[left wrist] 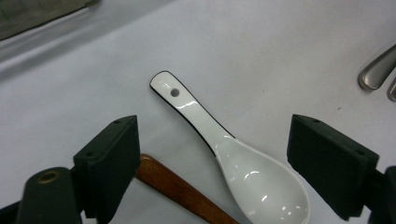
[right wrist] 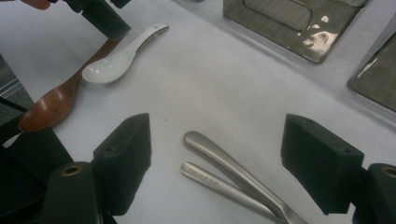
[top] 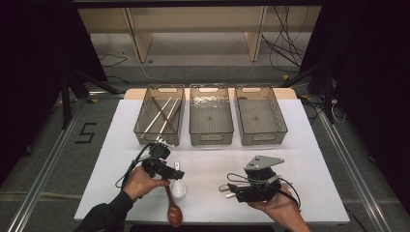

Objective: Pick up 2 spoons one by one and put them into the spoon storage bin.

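Observation:
A white ceramic spoon (left wrist: pixel 224 154) lies on the white table (top: pixel 309 145), bowl toward the camera of my left gripper (left wrist: pixel 217 140). That gripper is open, one jaw on either side of the spoon and not touching it. In the high view the left gripper (top: pixel 172 172) hovers at the white spoon (top: pixel 179 187). A brown wooden spoon (top: pixel 174 212) lies beside it, its handle (left wrist: pixel 182 189) under the left jaw. My right gripper (right wrist: pixel 219 144) is open over two metal utensil handles (right wrist: pixel 224 170); the high view puts the right gripper (top: pixel 233 189) at the front right.
Three wire bins stand in a row at the back: the left bin (top: pixel 145 113) holds chopsticks (top: pixel 162 116), the middle bin (top: pixel 211 137) and right bin (top: pixel 280 121) look empty. The table's front edge runs just below both hands.

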Tool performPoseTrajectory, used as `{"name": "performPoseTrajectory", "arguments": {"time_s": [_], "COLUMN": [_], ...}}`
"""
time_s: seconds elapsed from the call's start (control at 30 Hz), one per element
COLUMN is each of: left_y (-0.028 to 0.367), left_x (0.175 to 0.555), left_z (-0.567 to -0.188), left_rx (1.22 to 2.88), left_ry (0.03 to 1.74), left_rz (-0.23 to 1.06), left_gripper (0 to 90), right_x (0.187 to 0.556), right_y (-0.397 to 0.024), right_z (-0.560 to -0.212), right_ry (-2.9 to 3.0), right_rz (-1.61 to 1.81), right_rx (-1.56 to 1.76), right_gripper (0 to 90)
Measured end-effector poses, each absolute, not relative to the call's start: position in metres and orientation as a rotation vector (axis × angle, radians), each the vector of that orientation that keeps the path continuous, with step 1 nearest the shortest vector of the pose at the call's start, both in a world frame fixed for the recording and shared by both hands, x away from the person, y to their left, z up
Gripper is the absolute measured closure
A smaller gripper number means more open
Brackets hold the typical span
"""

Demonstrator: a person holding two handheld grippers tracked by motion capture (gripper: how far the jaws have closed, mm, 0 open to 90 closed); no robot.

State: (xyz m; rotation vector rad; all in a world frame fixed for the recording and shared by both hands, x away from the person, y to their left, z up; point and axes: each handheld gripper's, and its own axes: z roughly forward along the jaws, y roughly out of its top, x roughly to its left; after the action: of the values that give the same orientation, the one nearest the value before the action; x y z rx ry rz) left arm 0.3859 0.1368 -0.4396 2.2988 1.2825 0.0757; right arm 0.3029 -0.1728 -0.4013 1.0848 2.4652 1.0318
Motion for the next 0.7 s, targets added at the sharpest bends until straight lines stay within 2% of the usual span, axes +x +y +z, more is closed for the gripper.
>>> {"name": "performPoseTrajectory", "arguments": {"time_s": [0.2, 0.7], "left_y": [0.130, 0.125], "left_x": [0.387, 0.393], "left_z": [-0.444, -0.455], "left_rx": [2.317, 2.339], "left_ry": [1.280, 1.315], "left_rz": [0.052, 0.007], "left_gripper": [18.4, 29.0], "right_x": [0.303, 0.300], "right_y": [-0.175, -0.174], "right_z": [-0.402, -0.400], "right_ry": [2.461, 2.447], "right_rz": [1.029, 1.036], "right_rx": [1.094, 1.090], "right_gripper": [25.5, 25.2]}}
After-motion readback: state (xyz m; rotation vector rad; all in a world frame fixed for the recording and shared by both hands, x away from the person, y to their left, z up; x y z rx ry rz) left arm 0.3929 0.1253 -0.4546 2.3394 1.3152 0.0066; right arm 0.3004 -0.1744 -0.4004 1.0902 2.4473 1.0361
